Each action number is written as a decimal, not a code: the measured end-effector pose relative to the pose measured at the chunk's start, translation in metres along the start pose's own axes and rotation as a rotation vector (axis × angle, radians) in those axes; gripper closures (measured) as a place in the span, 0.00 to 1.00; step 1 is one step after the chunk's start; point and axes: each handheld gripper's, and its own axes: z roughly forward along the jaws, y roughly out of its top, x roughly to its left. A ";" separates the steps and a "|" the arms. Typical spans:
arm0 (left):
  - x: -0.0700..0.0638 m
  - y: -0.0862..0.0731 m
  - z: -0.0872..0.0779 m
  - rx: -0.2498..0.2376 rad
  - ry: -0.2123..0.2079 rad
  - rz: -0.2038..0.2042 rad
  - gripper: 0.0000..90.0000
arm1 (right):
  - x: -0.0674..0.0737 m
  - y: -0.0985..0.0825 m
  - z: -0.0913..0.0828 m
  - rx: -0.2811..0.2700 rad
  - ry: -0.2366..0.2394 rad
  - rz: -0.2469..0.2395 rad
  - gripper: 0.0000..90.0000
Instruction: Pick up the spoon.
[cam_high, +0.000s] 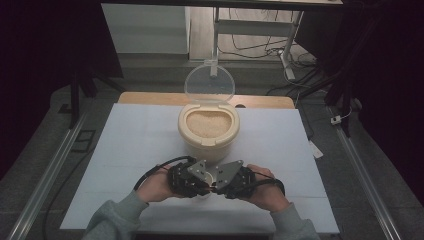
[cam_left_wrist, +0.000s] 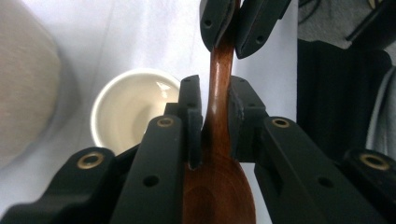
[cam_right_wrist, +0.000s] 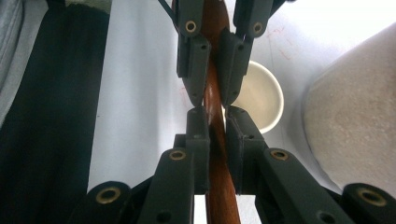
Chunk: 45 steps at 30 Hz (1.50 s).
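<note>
Both grippers clamp one dark brown wooden spoon (cam_left_wrist: 218, 140) at the table's near edge: your left gripper (cam_left_wrist: 215, 119) pinches the neck just above the bowl, your right gripper (cam_right_wrist: 215, 135) the handle. Expect it light, stiff and glossy, so likely slippery; keep hold on the narrow neck. A small white cup (cam_left_wrist: 128, 109) sits beneath, the rice-filled cream container (cam_high: 208, 131) beyond.
</note>
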 end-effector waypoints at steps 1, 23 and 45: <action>0.000 0.000 0.002 0.006 -0.005 0.003 0.86 | 0.001 0.000 0.001 -0.007 0.002 0.000 0.89; -0.001 -0.006 -0.008 -0.147 0.187 -0.060 0.87 | -0.006 -0.036 -0.056 -0.364 -0.363 0.511 0.52; -0.004 -0.008 -0.013 -0.247 0.285 -0.094 0.87 | -0.002 -0.056 -0.041 -0.423 -0.378 0.761 0.38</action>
